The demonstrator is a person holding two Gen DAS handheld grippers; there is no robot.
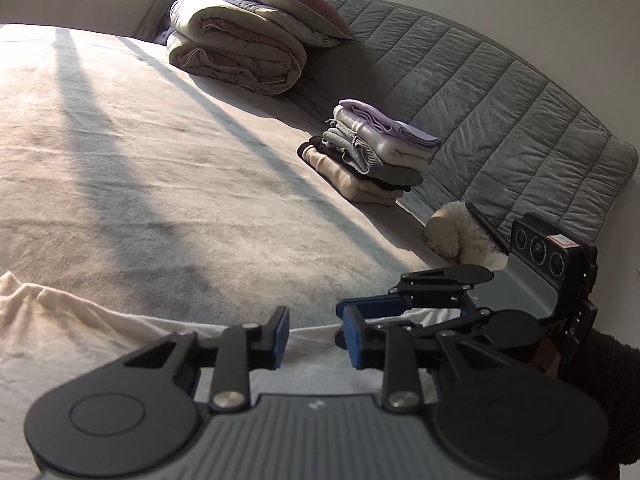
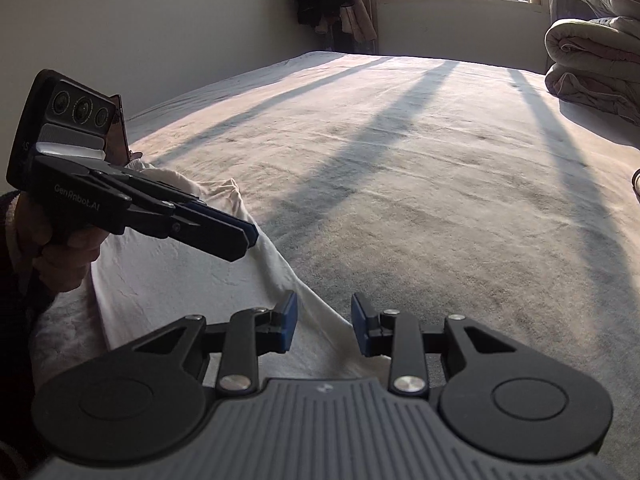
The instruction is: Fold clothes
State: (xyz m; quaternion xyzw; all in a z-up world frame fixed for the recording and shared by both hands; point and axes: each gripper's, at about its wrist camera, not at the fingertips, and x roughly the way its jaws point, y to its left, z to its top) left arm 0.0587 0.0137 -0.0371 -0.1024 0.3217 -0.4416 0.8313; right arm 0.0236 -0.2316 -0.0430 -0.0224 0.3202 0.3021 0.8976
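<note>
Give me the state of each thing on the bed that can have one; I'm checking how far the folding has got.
White garment: lying loose and creased, not folded, gripped by neither gripper.
Clothes stack: folded, piled.
Quilt: folded, pillow on top.
Left gripper: open, empty, above the garment.
Right gripper: open, empty, above the garment's edge.

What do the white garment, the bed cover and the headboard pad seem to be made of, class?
White garment: seems soft knit or fleece, matte; it creases and drapes in loose folds.
Bed cover: looks like short-pile plush, matte; fuzzy nap with brushed streaks under the sunlight.
Headboard pad: appears to be grey quilted fabric with padding; stitched panels puff between seams, with a slight velvety sheen.
</note>
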